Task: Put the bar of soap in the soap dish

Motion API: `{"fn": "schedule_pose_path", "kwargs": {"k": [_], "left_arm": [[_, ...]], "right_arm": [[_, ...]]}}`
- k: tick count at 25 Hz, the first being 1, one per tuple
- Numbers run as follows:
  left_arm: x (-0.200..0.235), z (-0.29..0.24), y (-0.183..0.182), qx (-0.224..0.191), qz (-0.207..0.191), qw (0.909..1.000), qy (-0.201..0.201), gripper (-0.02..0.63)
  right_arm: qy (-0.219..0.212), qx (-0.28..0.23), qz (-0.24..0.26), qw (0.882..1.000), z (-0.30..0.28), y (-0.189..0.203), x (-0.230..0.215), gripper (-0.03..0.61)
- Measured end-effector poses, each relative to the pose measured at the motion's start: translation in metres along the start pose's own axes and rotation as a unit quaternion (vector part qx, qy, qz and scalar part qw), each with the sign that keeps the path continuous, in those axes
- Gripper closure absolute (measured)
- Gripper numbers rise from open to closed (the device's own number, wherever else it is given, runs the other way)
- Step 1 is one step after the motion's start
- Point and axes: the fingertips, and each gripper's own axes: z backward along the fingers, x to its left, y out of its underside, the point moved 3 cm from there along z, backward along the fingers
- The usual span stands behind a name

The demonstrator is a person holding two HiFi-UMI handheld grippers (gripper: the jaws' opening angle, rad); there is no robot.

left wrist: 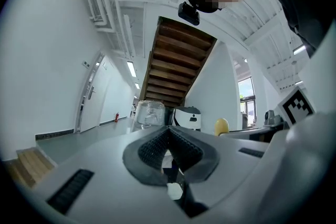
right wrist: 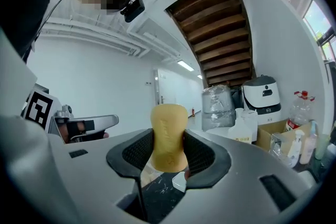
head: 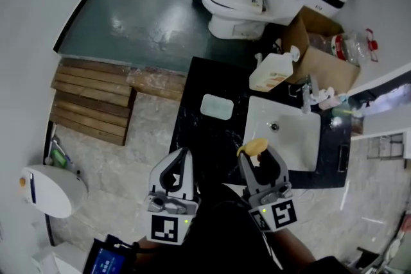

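**Bring the soap over the dish, lower it, and only then let go**

The right tool is clamped on the bar of soap. In the right gripper view the yellow bar stands upright between the two ribbed pads, held around its lower middle, and its top is free above them. The left tool has its jaws closed together with nothing between them. It hangs beside the right one, over the near edge of the black table.

The soap dish lies on the table, to the left of the white sink, and it looks empty. It is apart from the soap, further from the person and a little to the left.

In my judgement the step in hand is the carrying. To do it well, the right tool should go forward and to the left until the bar is directly above the dish. Then it should tilt so that a broad side of the bar faces down, and descend until the bar touches the dish before the jaws open. Soap is slippery, so the grip should not loosen on the way. The left tool can wait aside, or steady the dish if it slides.
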Motion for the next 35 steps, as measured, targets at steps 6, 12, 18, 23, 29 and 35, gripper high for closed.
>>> {"fn": "schedule_pose_path", "kwargs": {"k": [6,12,18,23,29,35], "left_arm": [[-0.001,-0.012,0.001,-0.004,-0.035,0.9994,-0.006,0.614],[0.007,-0.021,0.005,0.006,-0.021,0.9996,-0.019,0.612],[0.012,-0.029,0.006,0.004,-0.013,0.9995,-0.027,0.614],[0.012,-0.036,0.006,0.002,-0.009,0.9994,-0.034,0.614],[0.016,-0.039,0.009,0.004,-0.003,0.9988,-0.048,0.614],[0.021,-0.044,0.012,0.006,-0.004,0.9982,-0.059,0.614]], "right_arm": [[-0.035,0.036,0.001,0.999,-0.028,0.008,-0.013,0.394],[-0.062,0.037,0.021,0.997,-0.054,0.011,-0.021,0.394],[-0.078,0.062,0.012,0.995,-0.077,0.021,-0.030,0.394],[-0.107,0.092,0.043,0.989,-0.095,0.031,-0.036,0.394],[-0.154,0.124,0.063,0.978,-0.109,0.052,-0.035,0.394],[-0.160,0.152,0.084,0.972,-0.122,0.075,-0.047,0.394]]}}
